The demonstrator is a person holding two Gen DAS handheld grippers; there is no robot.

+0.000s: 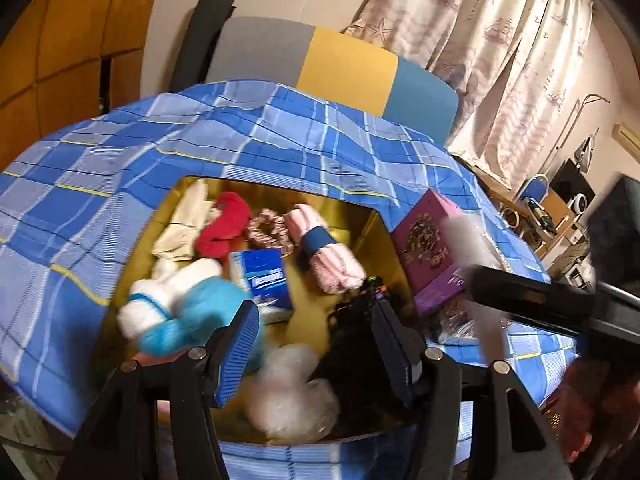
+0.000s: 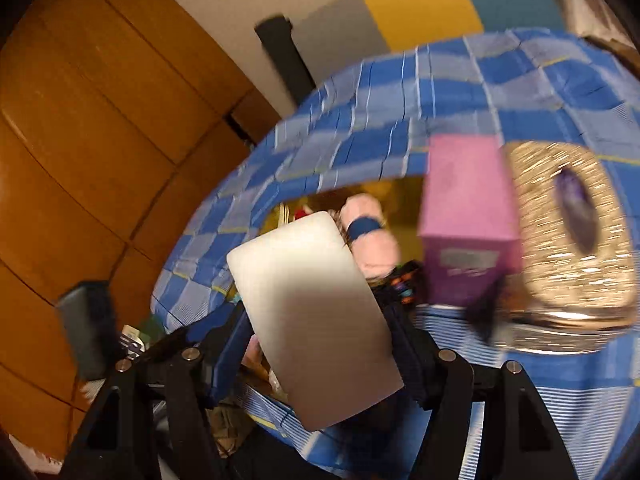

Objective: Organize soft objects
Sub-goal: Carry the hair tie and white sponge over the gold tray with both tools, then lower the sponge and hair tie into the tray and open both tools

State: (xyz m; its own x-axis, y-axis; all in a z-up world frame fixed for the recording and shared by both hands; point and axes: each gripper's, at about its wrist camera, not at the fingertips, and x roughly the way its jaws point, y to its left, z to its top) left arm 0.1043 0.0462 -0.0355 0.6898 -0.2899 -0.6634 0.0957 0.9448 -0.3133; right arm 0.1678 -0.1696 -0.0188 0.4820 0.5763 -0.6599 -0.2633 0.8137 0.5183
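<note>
Nearest my right lens: white slab (image 2: 316,320), flat and soft-looking, pinched between the right gripper (image 2: 320,344) jaws; probably foam, cannot confirm. I hold it raised, presumably to carry it to the bin.

Checked blue cloth (image 1: 100,168) covers the surface. Gold-lined box (image 1: 356,208) sits open in it, serving as the collecting bin. Inside: blue-and-white plush (image 1: 176,304), pink fuzzy roll (image 1: 328,256) with navy band, red plush (image 1: 224,224), cream fabric (image 1: 184,220), scrunchie (image 1: 268,228), blue carton (image 1: 264,276). Purple box (image 1: 428,252) stands just outside the rim.

Left gripper (image 1: 316,344) hovers above the bin, jaws wide, holding nothing. Frames blurred.
</note>
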